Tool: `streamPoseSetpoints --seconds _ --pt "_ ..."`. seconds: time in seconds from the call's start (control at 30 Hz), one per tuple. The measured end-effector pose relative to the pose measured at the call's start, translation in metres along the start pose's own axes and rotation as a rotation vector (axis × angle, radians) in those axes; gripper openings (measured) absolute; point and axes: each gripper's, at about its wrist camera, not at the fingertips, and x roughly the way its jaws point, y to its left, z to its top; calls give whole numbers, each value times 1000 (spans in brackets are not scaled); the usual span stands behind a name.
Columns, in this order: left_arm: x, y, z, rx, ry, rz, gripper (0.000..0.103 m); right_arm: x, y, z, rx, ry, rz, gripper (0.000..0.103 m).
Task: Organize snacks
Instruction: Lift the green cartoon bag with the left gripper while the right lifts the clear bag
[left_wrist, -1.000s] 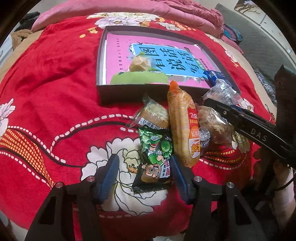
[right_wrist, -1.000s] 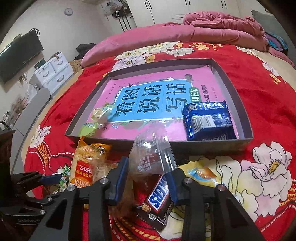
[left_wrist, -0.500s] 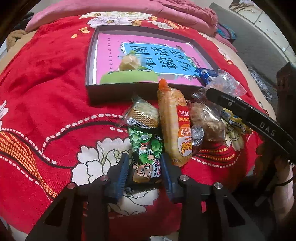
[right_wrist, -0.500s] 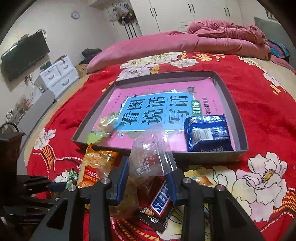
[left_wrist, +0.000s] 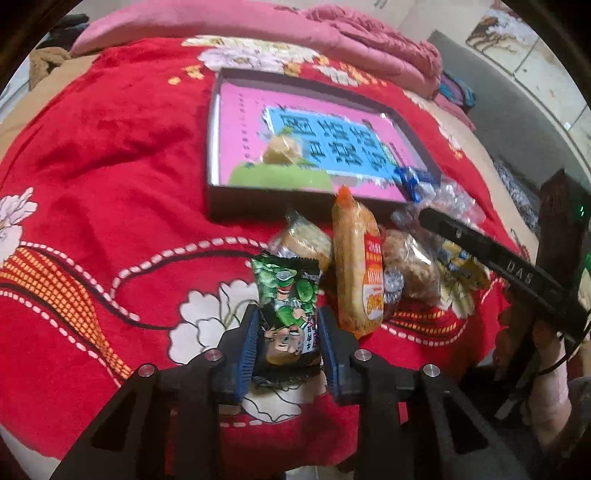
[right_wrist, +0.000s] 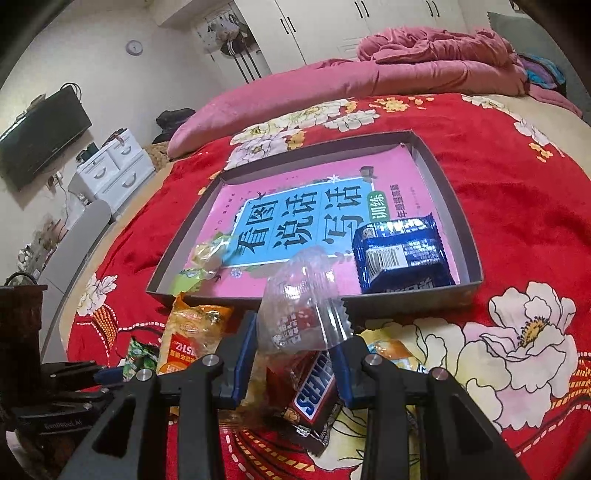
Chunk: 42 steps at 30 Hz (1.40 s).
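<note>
My left gripper (left_wrist: 286, 332) is shut on a green pea snack packet (left_wrist: 290, 295) and holds it lifted off the red bedspread. My right gripper (right_wrist: 295, 347) is shut on a clear plastic snack packet (right_wrist: 303, 306) and holds it above a Snickers bar (right_wrist: 314, 387). Ahead lies a shallow dark tray (right_wrist: 447, 184) lined with a pink book. The tray holds a blue wafer packet (right_wrist: 402, 254) and a small yellow-green wrapped snack (right_wrist: 207, 254). The tray also shows in the left wrist view (left_wrist: 214, 147).
Loose snacks lie in front of the tray: a long orange packet (left_wrist: 356, 266), a round biscuit packet (left_wrist: 306, 240), a brown snack in clear wrap (left_wrist: 410, 266) and a yellow packet (right_wrist: 391, 350). The right gripper's arm (left_wrist: 517, 273) crosses the left wrist view. A pink quilt (right_wrist: 369, 77) lies behind.
My left gripper has closed on the green pea packet and lifted it. My right gripper has risen slightly with the clear packet still in it.
</note>
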Motion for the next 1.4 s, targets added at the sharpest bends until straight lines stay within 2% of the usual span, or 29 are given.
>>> streamPoseSetpoints --seconds 0.33,0.47,1.0,1.4 --pt "-22 11 8 -61 -135 -37 32 -3 4 1 -21 -13 11 38" --pt "-28 11 11 -65 -177 -15 32 -5 4 0 -19 -20 10 38" --pt "-27 -2 29 -82 -264 -17 32 -16 -1 4 -16 -61 14 38" --pt "-18 -7 46 -69 -298 24 32 -20 -10 6 8 -74 22 38"
